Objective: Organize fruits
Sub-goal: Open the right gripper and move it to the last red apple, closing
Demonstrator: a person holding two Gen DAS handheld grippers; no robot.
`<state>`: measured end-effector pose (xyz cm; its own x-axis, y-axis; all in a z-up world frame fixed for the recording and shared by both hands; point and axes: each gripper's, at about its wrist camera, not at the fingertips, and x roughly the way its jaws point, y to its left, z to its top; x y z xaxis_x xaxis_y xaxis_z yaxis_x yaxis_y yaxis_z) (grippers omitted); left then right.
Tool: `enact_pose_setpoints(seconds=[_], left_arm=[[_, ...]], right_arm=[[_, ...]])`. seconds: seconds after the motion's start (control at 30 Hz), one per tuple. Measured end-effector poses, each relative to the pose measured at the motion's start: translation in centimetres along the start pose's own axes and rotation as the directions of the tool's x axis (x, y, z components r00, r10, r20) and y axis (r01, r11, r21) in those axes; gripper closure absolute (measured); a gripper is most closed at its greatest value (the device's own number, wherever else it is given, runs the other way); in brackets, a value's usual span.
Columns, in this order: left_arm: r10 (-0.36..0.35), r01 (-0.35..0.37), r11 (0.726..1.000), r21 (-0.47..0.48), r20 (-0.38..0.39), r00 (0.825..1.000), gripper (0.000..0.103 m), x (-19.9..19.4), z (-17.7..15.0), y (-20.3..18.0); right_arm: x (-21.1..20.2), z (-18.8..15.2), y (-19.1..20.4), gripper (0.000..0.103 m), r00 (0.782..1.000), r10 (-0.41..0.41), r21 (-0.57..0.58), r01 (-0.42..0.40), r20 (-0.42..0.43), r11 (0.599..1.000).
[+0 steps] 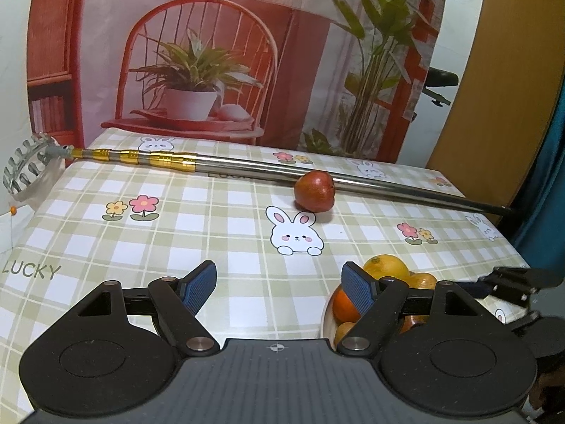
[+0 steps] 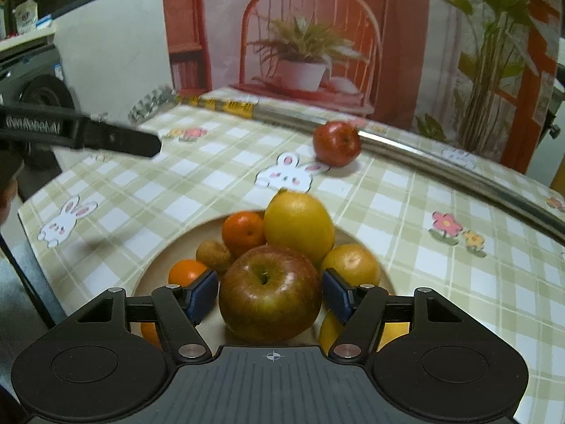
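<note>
A big red-green apple (image 2: 268, 304) sits between the blue pads of my right gripper (image 2: 269, 282), which touch its two sides. It hangs low over a pale bowl (image 2: 166, 251) that holds a large yellow citrus (image 2: 298, 226), a tangerine (image 2: 243, 231), a small brown fruit (image 2: 213, 254) and other oranges. A smaller red apple (image 1: 314, 190) (image 2: 337, 143) lies alone on the checked tablecloth, against a metal pole. My left gripper (image 1: 279, 286) stands open and empty above the cloth, left of the bowl (image 1: 326, 318), whose oranges (image 1: 386, 266) show behind its right finger.
A long telescopic metal pole (image 1: 247, 168) with a claw head (image 1: 24, 173) lies across the back of the table. A printed backdrop stands behind the table. The table's left edge drops off near the left gripper's arm (image 2: 106, 136). The right gripper's finger (image 1: 512, 282) shows at the right edge.
</note>
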<state>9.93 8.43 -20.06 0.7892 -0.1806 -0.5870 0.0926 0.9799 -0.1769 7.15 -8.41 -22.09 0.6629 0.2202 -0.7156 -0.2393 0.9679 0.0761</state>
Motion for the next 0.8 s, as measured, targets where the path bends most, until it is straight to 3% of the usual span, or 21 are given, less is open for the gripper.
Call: enact_pose_setpoints(seconds=[0.47,0.67,0.8], left_arm=[[0.066,-0.064,0.996,-0.06,0.024,0.998,0.023,0.4,1.3,2.9],[0.092,-0.089,0.992,-0.091,0.025,0.995,0.023,0.5,1.7,4.1],[0.1,-0.099,0.99,-0.103,0.01,0.995,0.023,0.8,1.5,4.8]], right_arm=[[0.1,5.4,-4.5,0.04,0.992,0.011,0.031,-0.015,0.126,0.999],[3.6,9.9,-6.9,0.04,0.984,0.017,0.05,-0.026,0.178,0.998],[7.5,12.6,-8.1,0.04,0.99,0.01,0.061,-0.019,0.138,0.998]])
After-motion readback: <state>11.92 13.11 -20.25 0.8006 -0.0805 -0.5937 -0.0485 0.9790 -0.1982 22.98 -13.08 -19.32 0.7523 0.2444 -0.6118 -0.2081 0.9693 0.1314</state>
